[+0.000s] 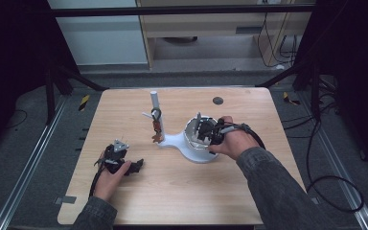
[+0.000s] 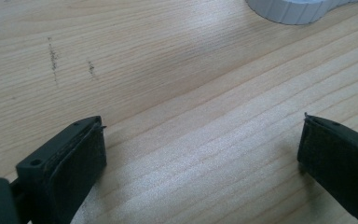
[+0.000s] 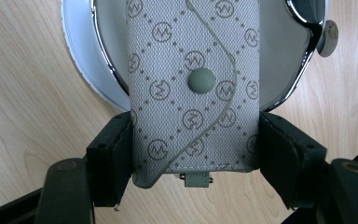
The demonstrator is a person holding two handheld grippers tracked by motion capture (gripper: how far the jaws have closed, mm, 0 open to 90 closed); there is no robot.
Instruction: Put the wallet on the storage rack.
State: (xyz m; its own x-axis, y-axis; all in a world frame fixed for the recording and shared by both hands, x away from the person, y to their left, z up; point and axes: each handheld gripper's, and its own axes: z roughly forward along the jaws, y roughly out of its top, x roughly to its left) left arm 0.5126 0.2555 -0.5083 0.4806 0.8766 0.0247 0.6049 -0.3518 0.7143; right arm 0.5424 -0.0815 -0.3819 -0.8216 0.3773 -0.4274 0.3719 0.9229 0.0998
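My right gripper point(image 3: 193, 122) is shut on a grey monogram key case point(image 3: 193, 79) with a snap button, one jaw on each long side. The case hangs over a round dish with a chrome rim point(image 3: 103, 60) at one end of a white stand point(image 1: 175, 140). In the high view the right gripper point(image 1: 206, 132) sits over that dish point(image 1: 196, 154) and the case point(image 1: 198, 120) stands edge-on. A bunch of keys point(image 1: 156, 125) hangs from a hook on the stand's white post point(image 1: 155, 101). My left gripper point(image 1: 134, 166) lies on the table at front left, open and with nothing between its jaws point(image 2: 203, 122).
The wooden table point(image 1: 182, 191) has a small dark disc point(image 1: 217, 100) near its far edge. The white stand's edge point(image 2: 293, 11) lies a short way ahead of the left gripper. Cables trail on the floor to the right point(image 1: 335, 191).
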